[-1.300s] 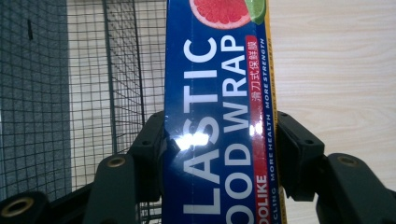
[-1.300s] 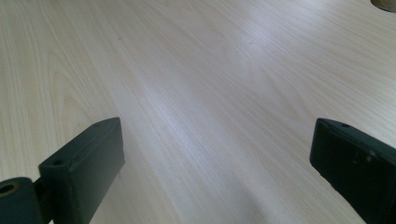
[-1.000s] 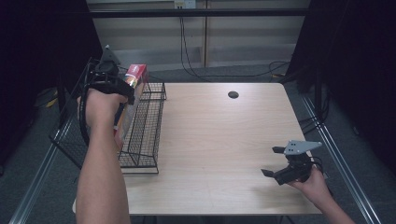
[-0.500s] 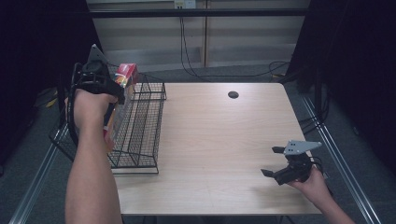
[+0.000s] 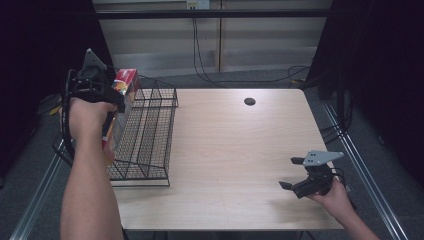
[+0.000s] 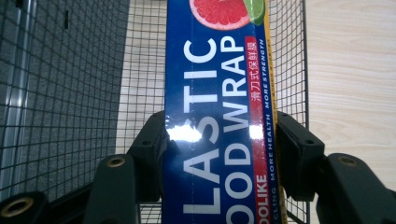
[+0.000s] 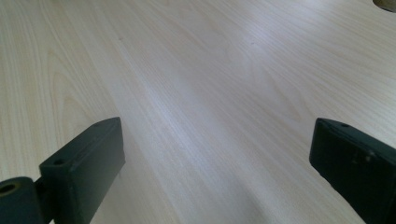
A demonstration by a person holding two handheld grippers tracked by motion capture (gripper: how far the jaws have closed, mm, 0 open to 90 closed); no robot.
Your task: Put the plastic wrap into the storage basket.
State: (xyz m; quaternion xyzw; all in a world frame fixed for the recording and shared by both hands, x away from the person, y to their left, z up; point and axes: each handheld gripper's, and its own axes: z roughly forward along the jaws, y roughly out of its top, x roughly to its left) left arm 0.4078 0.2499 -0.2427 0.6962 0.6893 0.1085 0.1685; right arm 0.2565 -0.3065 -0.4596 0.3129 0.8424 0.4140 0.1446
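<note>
A long blue plastic food wrap box (image 6: 219, 116) with a red end (image 5: 126, 81) is clamped across its width by my left gripper (image 6: 219, 140). In the high view the left gripper (image 5: 117, 102) holds the box roughly upright over the left side of a black wire basket (image 5: 150, 135). Through the left gripper view the basket's mesh (image 6: 70, 93) shows behind the box. My right gripper (image 5: 289, 173) lies low near the table's front right, jaws wide apart. Between its jaws (image 7: 217, 154) there is just bare wood.
The light wooden table (image 5: 240, 150) has a dark round cable hole (image 5: 249, 101) at the back middle. The basket stands at the table's left edge. Metal rails run along the floor on both sides, and cables hang behind the table.
My left hand has carried the box leftward, from over the basket's middle toward its left side. The right gripper has stayed in place.
</note>
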